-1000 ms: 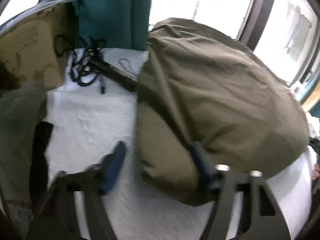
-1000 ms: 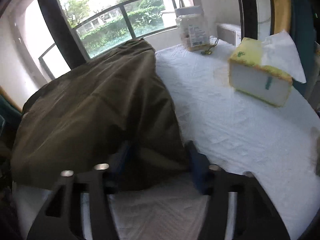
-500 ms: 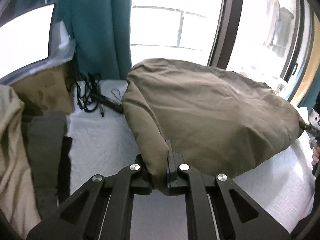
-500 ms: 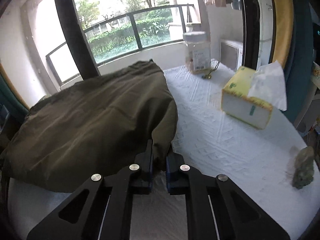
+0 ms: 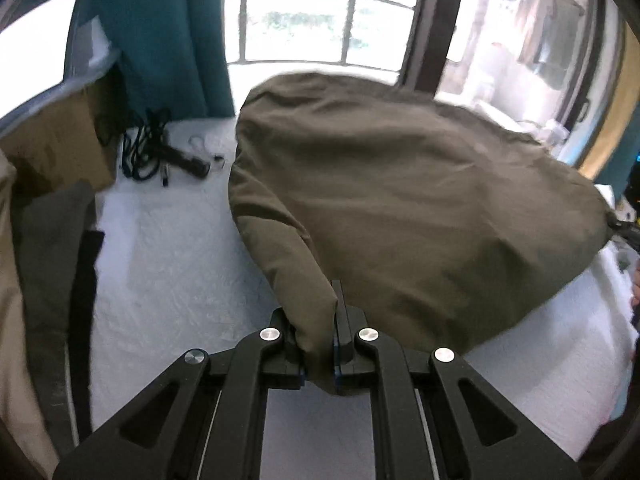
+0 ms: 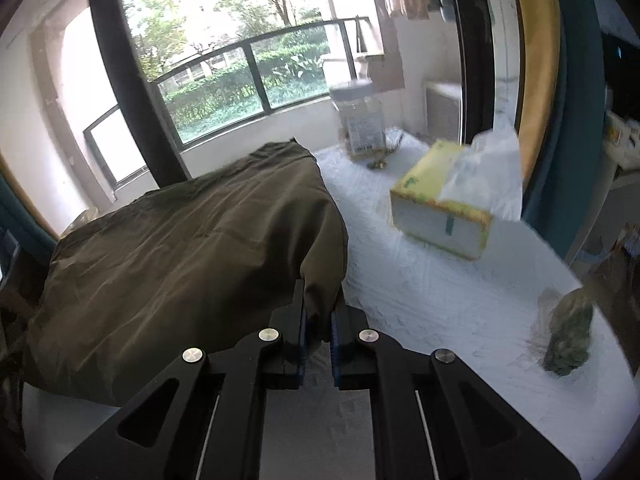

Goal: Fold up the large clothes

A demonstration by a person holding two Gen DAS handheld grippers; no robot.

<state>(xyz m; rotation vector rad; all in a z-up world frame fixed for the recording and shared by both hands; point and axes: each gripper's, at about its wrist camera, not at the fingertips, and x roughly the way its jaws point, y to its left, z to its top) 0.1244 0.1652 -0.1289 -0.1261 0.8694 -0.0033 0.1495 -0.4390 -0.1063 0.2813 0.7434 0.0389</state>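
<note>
- Between the jaws of your left gripper (image 5: 316, 344), clamped tight, sits a corner of the olive garment (image 5: 400, 216).
- Your right gripper (image 6: 318, 320) pinches another corner, above the white tablecloth (image 6: 440, 304).

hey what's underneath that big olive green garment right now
The olive garment rests on the white textured tablecloth, which shows around it. Both the left tongs and right tongs pinch its near corners. Anything beneath its middle is covered.
</note>
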